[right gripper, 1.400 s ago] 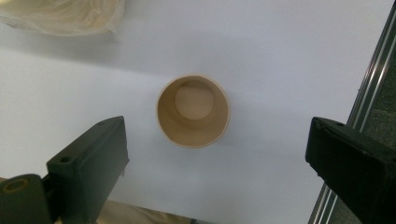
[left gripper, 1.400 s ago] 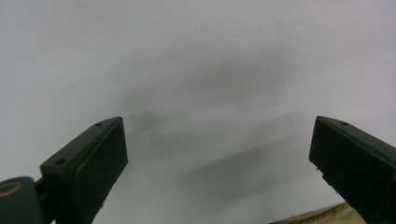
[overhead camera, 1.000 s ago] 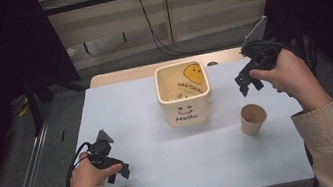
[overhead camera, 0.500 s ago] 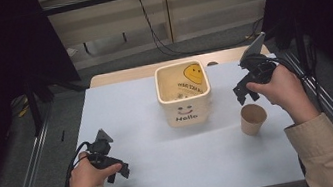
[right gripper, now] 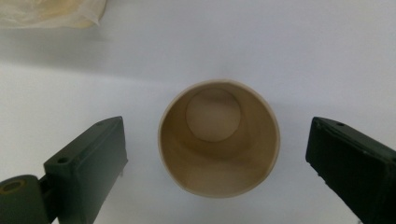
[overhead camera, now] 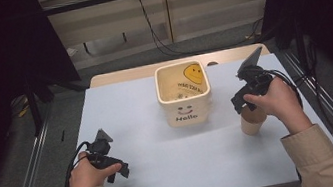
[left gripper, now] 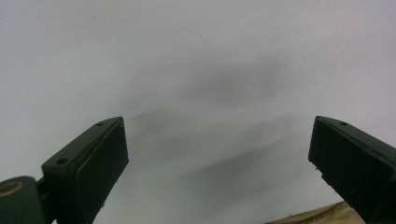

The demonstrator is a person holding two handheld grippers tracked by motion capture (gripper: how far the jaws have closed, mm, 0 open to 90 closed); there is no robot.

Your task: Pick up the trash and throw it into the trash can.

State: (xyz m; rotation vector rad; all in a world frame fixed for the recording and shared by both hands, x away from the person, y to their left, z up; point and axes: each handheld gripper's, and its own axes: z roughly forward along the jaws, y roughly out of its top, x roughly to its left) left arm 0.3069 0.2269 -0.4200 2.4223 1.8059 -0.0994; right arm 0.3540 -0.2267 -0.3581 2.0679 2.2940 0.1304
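1. Since a second ago the right gripper point(overhead camera: 246, 102) has come down and toward the person, from beside the tub's far right corner to directly over the paper cup point(overhead camera: 251, 123); the left gripper point(overhead camera: 110, 163) has stayed where it was, low over the near left of the white table point(overhead camera: 149, 126).
2. The paper cup stands upright on the table, near the right side of the cream square tub point(overhead camera: 183, 93) printed "Hello", but apart from it; in the right gripper view the cup point(right gripper: 219, 137) is empty, its round bottom bare.
3. The tub stands at the middle of the table; its inside carries a yellow smiley face and print; whether small bits lie on its floor I cannot tell.
4. The right gripper view looks straight down into the cup, with the jaws spread wide on either side of its rim and touching nothing; a corner of the tub point(right gripper: 51, 13) shows at top left.
5. The left gripper view shows its jaws equally wide apart over bare table point(left gripper: 196, 70), holding nothing; a beige sleeve point(left gripper: 313, 217) edges in at the bottom.
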